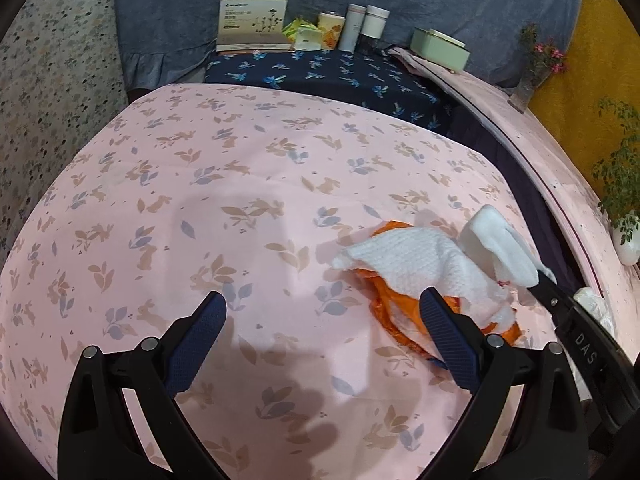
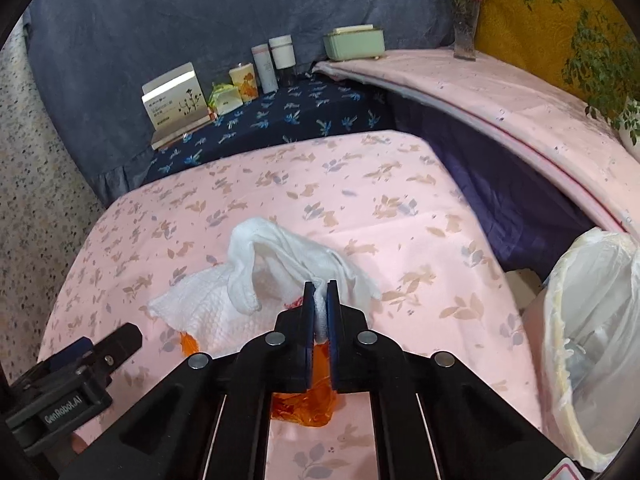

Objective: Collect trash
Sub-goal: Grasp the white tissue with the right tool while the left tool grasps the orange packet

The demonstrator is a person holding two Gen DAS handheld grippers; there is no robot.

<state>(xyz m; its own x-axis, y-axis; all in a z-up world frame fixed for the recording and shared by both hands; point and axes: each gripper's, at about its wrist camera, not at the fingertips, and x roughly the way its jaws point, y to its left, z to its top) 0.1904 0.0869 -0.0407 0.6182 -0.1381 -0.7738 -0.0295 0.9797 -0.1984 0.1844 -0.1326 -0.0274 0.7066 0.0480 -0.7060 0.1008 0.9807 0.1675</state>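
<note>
Pink tablecloth (image 2: 400,208) under right tool (image 2: 320,300), clamped on white tissue (image 2: 280,264).

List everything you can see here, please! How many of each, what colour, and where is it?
tissue: one, white, crumpled on the pink tablecloth, pinched by the right tongs
wrapper: one, orange, under the tissue
tablecloth: one, pink with rabbits and leaves, over the table
bin: one, clear liner, right of the table
box: one, white, back on the dark blue cloth
packet: one, green and yellow, beside the box
tumblers: two, white, back row
cup: one, yellow flowered, left of the tumblers
container: one, pale green, back ledge
vase: one, clear, pink flowers, ledge
left tongs: open, hold nothing
right tongs: shut on the tissue
</note>
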